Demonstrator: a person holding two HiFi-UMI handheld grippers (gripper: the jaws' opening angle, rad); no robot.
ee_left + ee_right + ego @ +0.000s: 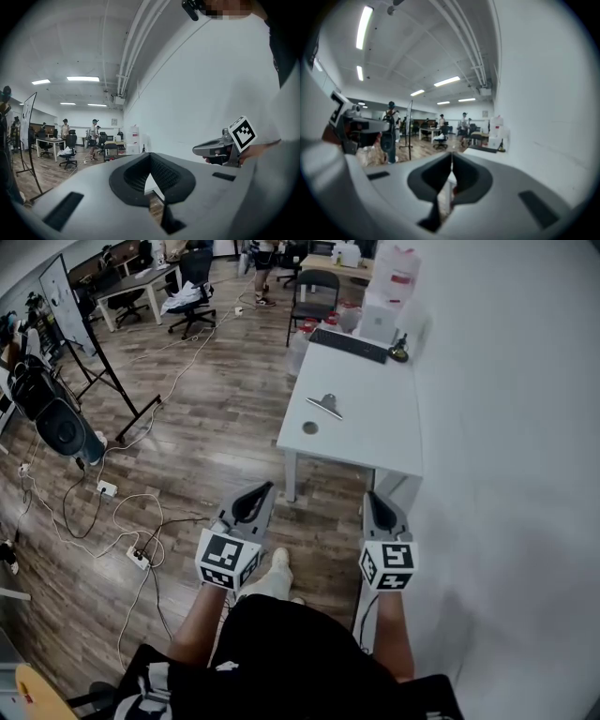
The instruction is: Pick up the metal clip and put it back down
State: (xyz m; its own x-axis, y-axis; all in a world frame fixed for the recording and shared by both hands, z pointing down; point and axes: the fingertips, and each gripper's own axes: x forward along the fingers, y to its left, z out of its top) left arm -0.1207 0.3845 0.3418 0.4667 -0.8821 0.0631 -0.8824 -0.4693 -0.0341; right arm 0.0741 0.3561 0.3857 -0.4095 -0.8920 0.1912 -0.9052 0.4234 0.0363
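The metal clip [325,406] lies on the white table [375,442], near its middle, with a small round disc [310,427] just in front of it. Both grippers are held in the air short of the table's near edge, well apart from the clip. My left gripper [267,487] points towards the table's front left leg, jaws together with nothing between them [151,157]. My right gripper [373,494] hangs before the table's front right corner, its jaws likewise meeting at the tips and empty [451,155]. The clip is too small to make out in either gripper view.
A black keyboard [349,345], a laptop [379,322] and boxes stand at the table's far end. A white wall [506,427] runs along the right. Cables and a power strip [138,558] lie on the wooden floor at left, by a whiteboard stand [94,362]. Office chairs [314,292] and people are further back.
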